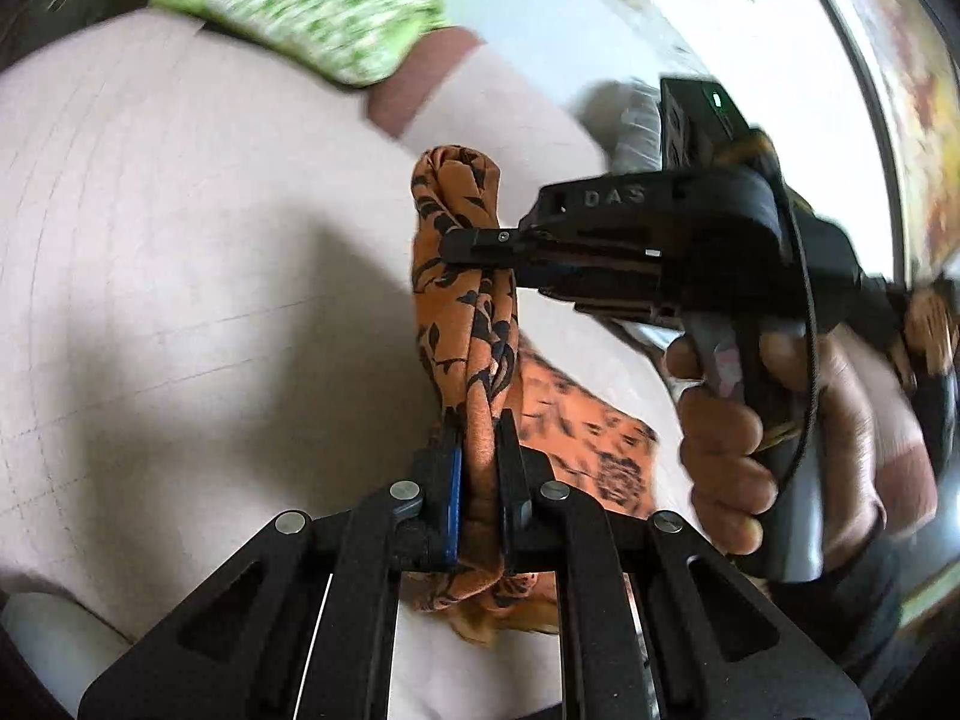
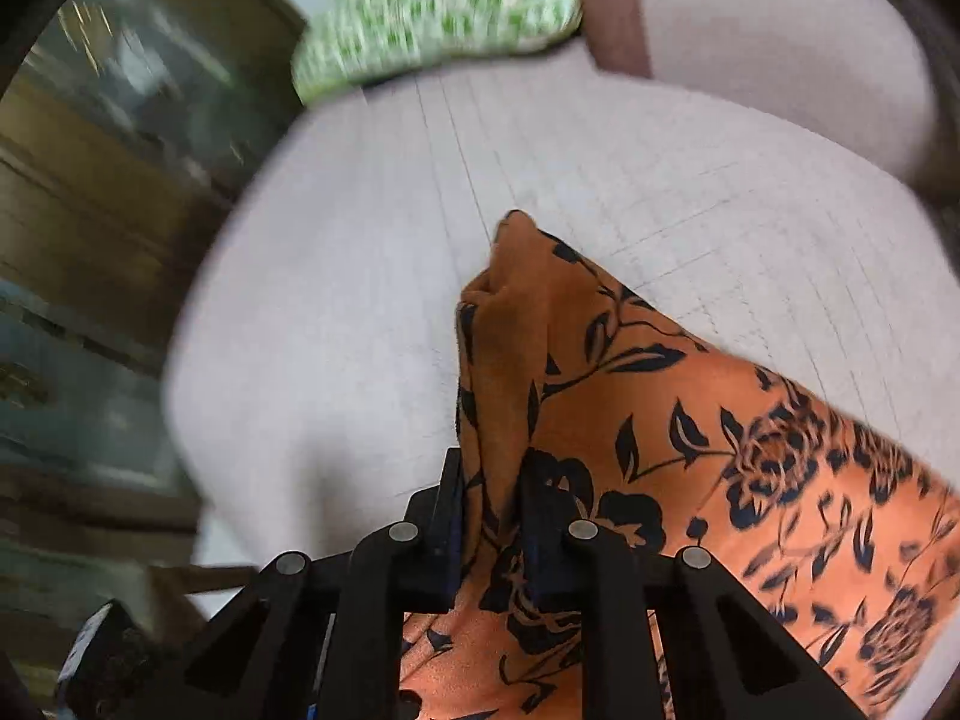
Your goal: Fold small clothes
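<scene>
An orange cloth with a black flower print [image 1: 462, 324] hangs bunched into a rope above a pale quilted surface [image 1: 180, 210]. My left gripper [image 1: 478, 426] is shut on its lower part. In the left wrist view my right gripper [image 1: 459, 249] comes in from the right and pinches the same cloth higher up, just under its rolled top. A person's hand [image 1: 732, 438] holds that gripper's handle. In the right wrist view, my right gripper [image 2: 491, 468] has a fold of the orange cloth [image 2: 660, 408] pressed between its pads. The rest of the cloth spreads to the lower right over the pale surface [image 2: 336, 330].
A green and white patterned cushion [image 1: 312, 6] lies at the far edge of the surface, next to a brown band [image 1: 414, 90]. The cushion [image 2: 432, 6] also shows at the top of the right wrist view. Blurred wooden and glass furniture [image 2: 90, 180] stands left of the surface.
</scene>
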The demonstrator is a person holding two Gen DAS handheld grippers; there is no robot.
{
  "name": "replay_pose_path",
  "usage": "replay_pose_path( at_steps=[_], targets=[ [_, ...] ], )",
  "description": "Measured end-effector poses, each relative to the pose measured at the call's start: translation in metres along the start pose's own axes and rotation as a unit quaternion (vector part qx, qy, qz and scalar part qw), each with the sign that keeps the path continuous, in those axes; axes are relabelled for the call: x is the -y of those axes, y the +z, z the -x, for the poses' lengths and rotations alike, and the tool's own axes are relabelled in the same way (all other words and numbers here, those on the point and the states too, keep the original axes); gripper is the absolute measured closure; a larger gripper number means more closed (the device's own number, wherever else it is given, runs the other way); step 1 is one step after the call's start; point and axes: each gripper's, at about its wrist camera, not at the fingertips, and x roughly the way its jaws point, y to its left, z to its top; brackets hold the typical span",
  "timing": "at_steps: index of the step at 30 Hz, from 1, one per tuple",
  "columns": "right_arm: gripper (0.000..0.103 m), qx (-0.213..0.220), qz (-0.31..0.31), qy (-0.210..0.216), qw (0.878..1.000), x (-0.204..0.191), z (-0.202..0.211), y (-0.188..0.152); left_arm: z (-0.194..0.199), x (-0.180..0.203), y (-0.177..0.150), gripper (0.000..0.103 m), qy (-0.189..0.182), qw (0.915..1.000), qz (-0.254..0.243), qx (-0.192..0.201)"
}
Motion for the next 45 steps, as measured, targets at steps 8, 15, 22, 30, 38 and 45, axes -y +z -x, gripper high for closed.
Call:
replay_pose_path(
  at_steps=[8,15,22,30,38,45],
  targets=[
    [0.088,0.128,-0.084,0.074,0.986,0.102,0.139,-0.070,-0.034,0.140,-0.037,0.095,-0.022,0.9872,-0.150,-0.048],
    [0.088,0.156,-0.180,0.107,0.965,0.221,0.174,-0.126,-0.117,0.224,-0.082,0.095,-0.003,0.9656,-0.227,-0.127],
    [0.088,0.157,-0.237,0.127,0.950,0.294,0.154,-0.138,-0.187,0.256,-0.108,0.095,0.040,0.9514,-0.253,-0.172],
    [0.085,0.145,-0.303,0.101,0.936,0.344,0.124,-0.180,-0.210,0.242,-0.100,0.091,-0.001,0.9453,-0.206,-0.253],
    [0.051,0.205,-0.241,0.029,0.948,0.256,0.171,-0.235,-0.130,0.179,-0.067,0.060,0.042,0.9729,-0.167,-0.154],
    [0.086,0.135,-0.236,-0.035,0.962,0.235,0.130,-0.250,-0.138,0.109,-0.079,0.060,0.105,0.9743,-0.093,-0.176]
  ],
)
